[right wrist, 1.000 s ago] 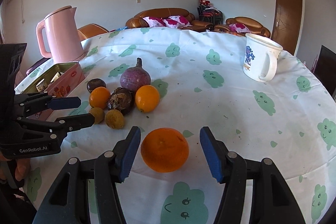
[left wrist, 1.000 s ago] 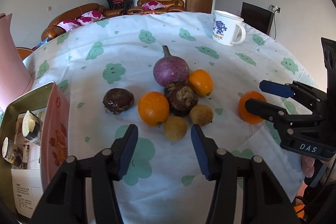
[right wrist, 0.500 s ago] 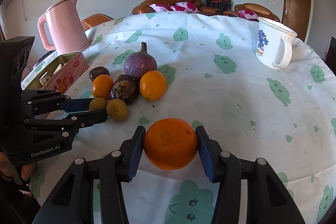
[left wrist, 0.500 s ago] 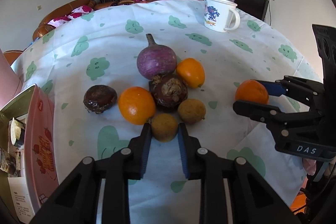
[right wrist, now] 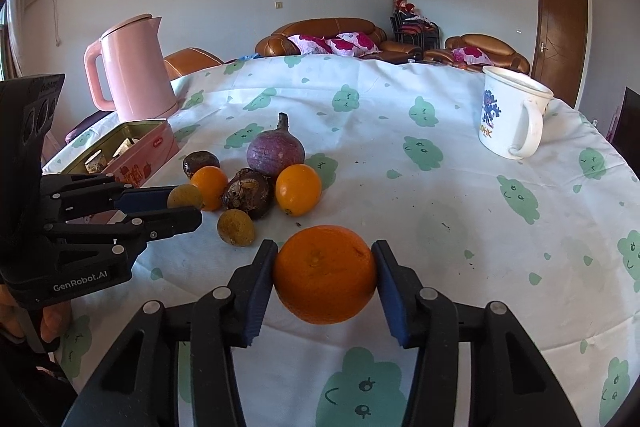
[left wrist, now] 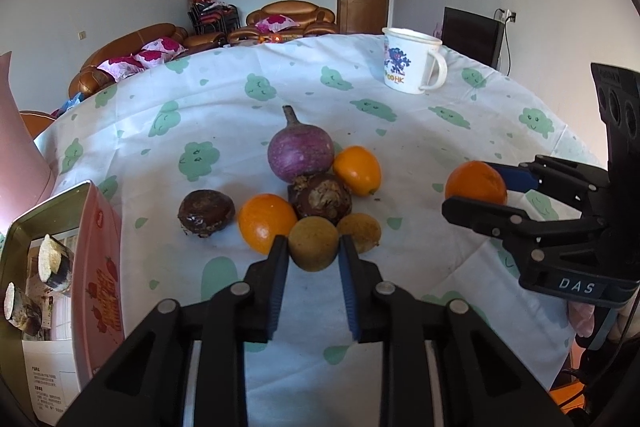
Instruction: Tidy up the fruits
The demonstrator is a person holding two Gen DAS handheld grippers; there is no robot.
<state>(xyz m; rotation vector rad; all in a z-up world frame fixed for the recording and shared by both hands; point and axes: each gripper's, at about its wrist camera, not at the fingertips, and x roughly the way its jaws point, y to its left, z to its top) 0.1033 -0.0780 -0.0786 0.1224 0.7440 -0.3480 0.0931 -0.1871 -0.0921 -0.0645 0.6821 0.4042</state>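
Observation:
My left gripper [left wrist: 313, 255] is shut on a small brown-yellow fruit [left wrist: 313, 243] and holds it just above the cloth at the front of the fruit pile; it also shows in the right wrist view [right wrist: 185, 195]. My right gripper [right wrist: 325, 277] is shut on a big orange [right wrist: 325, 273], lifted off the table; the orange also shows in the left wrist view [left wrist: 475, 183]. The pile holds a purple bulb with a stem [left wrist: 300, 153], two oranges [left wrist: 267, 222] [left wrist: 357, 169], two dark fruits [left wrist: 321, 195] [left wrist: 206, 212] and another brown-yellow fruit [left wrist: 360, 231].
A pink open tin [left wrist: 94, 267] with cut pieces inside stands at the left. A pink kettle [right wrist: 130, 69] stands behind it. A white mug [right wrist: 512, 115] stands at the far right. The round table has a white cloth with green prints [right wrist: 440, 195].
Both grippers closed: the left on the brown-yellow fruit, the right on the big orange. Both fruits have since risen a little off the cloth.

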